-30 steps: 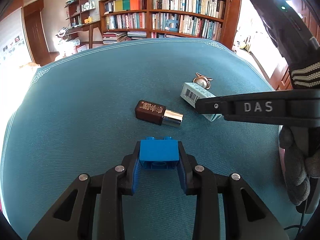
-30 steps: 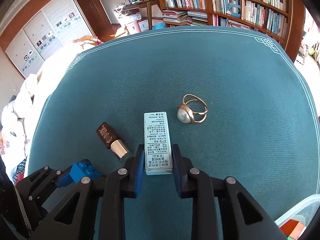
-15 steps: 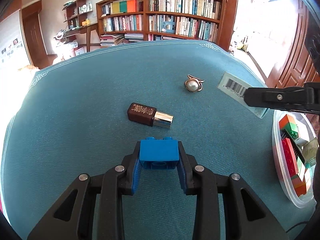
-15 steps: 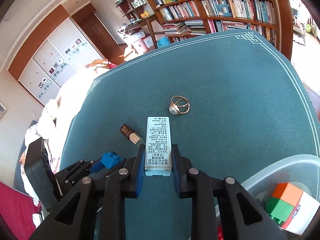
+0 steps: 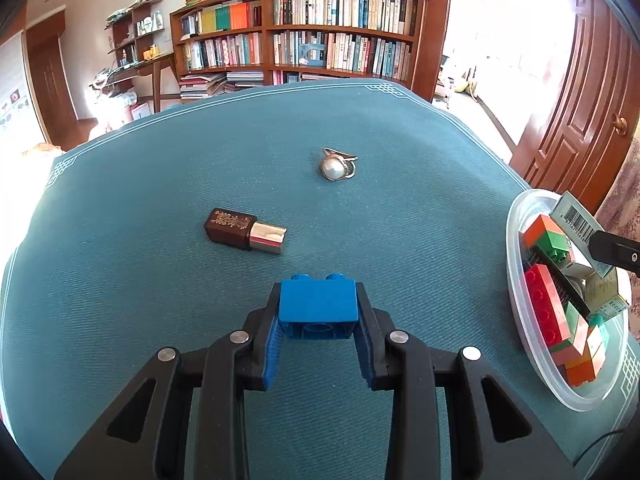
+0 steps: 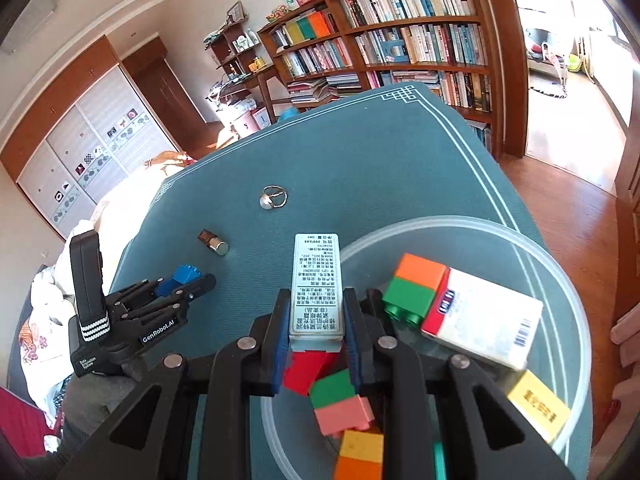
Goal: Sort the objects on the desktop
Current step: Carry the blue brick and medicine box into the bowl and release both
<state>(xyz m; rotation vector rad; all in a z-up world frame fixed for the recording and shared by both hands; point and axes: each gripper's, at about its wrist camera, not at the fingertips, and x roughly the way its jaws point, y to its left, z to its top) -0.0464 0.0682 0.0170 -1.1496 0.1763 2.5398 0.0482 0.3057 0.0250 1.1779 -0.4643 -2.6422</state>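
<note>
Carton over tub, that is the relation everything is turning on right now: the right claw [image 6: 316, 320] is pinching a slim white printed carton [image 6: 317, 280] by its near end, long axis running straight out along the fingers, and most of the clear plastic tub [image 6: 560, 264] is lying below and to the right of it. From the left wrist view the carton's barcoded end [image 5: 576, 222] is hanging above the tub's far rim [image 5: 516, 216], so the drop looks to be a matter of getting squarely over the middle and letting go. Inside the tub, an orange-and-green brick [image 6: 412, 286], a red-and-white box [image 6: 480, 320] and more coloured bricks are already piled up.

Left claw [image 5: 318, 308] is sitting closed on a blue brick [image 5: 318, 300], studs pointing away, both blue pads pressed against its sides, hovering low over the teal bench [image 5: 160, 320]. The tub is lying well off to its right, so that brick looks likely to go second.

Waiting out on the cloth: a brown lipstick with a silver end [image 5: 246, 231], lying crosswise just ahead of the left claw, and a pearl ring [image 5: 336, 166] farther back. The left hand is clearly the nearer one for both
</note>
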